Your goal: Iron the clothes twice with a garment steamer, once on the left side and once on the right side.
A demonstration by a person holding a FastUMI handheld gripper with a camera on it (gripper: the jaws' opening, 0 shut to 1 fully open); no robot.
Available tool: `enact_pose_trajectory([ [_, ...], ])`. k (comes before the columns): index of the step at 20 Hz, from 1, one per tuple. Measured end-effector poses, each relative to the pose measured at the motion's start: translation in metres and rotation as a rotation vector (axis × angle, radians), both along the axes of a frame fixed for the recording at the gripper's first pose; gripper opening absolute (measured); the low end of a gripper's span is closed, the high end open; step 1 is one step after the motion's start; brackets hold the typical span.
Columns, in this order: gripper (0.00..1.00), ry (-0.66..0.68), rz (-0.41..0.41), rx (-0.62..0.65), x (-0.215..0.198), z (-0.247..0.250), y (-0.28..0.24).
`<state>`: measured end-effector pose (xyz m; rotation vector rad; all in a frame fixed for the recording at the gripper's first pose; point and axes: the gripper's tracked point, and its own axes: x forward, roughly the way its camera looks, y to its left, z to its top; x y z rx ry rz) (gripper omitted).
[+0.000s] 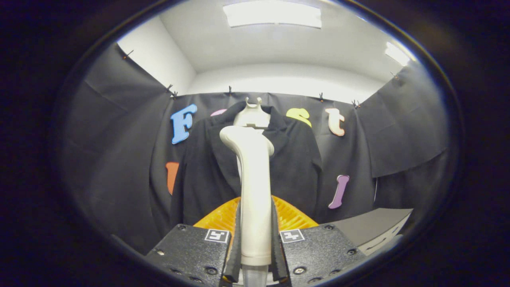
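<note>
A cream garment steamer (253, 191) stands upright between my fingers, its handle pinched from both sides and its head curving to the left at the top. My gripper (255, 243) is shut on this handle. Beyond the steamer hangs a dark jacket (295, 163) on a pale hanger stand (252, 113), its collar open around the stand's neck. The steamer head is level with the jacket's chest and hides the jacket's middle. How far the head is from the cloth I cannot tell.
A dark grey flat surface (374, 227) juts out low to the right of the fingers. Black cloth walls close in on the left, back and right. A white ceiling with bright light panels (273, 14) is overhead.
</note>
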<state>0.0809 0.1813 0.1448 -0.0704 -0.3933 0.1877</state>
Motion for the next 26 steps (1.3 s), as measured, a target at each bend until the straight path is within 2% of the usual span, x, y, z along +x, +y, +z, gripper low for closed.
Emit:
enact_pose_trajectory([
  [7,0.33,-0.110,0.065,-0.008,0.022,0.055,0.054],
  [11,0.33,-0.153,0.056,-0.027,0.039,0.083,0.078],
  [22,0.33,-0.110,-0.022,-0.114,0.079,0.062,0.101],
  [26,0.33,-0.100,-0.021,-0.137,0.058,0.034,0.091],
])
